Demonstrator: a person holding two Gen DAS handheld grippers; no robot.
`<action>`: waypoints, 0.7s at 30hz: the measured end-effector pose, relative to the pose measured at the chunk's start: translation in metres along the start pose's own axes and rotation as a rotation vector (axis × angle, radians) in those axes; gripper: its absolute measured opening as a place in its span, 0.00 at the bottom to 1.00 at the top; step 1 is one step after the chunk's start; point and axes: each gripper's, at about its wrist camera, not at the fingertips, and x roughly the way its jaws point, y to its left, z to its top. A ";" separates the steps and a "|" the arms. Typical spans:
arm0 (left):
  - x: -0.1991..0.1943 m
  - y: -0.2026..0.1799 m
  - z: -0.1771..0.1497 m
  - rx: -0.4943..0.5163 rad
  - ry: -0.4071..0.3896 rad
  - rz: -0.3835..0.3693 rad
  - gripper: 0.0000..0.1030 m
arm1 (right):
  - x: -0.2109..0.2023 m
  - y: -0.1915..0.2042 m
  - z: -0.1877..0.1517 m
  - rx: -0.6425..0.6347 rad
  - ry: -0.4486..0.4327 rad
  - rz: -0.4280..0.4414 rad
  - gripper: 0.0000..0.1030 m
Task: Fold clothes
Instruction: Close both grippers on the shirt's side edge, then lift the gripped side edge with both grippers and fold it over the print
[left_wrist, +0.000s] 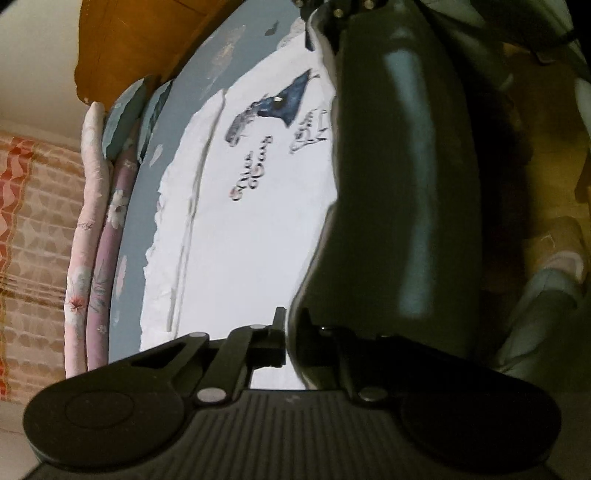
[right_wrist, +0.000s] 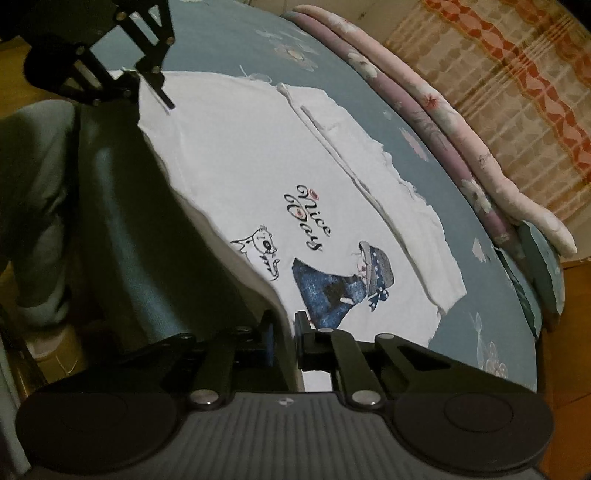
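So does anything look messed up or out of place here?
Nothing is damaged or spilled. The white T-shirt lies printed side up on the blue bedsheet; only its near edge is lifted, pinched by the left gripper and right gripper.

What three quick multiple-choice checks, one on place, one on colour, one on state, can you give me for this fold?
1. Where does the white T-shirt lie?
A. on the blue flowered bedsheet
B. on a chair
C. on the floor

2. What colour is the dress of the girl print?
A. red
B. dark blue
C. yellow

3. How is the right hand-held gripper?
A. wide open above the shirt
B. out of view
C. shut on the shirt's near edge

Answers: 1 A, sheet shows along the shirt's far side; 2 B, the printed dress is dark blue; 3 C, fabric sits pinched between its fingers.
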 end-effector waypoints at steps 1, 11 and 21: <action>0.001 0.004 0.001 -0.009 0.000 0.004 0.03 | -0.002 -0.002 0.001 -0.009 -0.001 -0.003 0.12; 0.013 0.043 0.006 -0.110 0.003 0.026 0.03 | 0.000 -0.032 0.015 -0.013 -0.027 -0.037 0.07; 0.036 0.083 0.012 -0.171 -0.004 0.059 0.04 | 0.022 -0.059 0.027 -0.034 -0.030 -0.102 0.05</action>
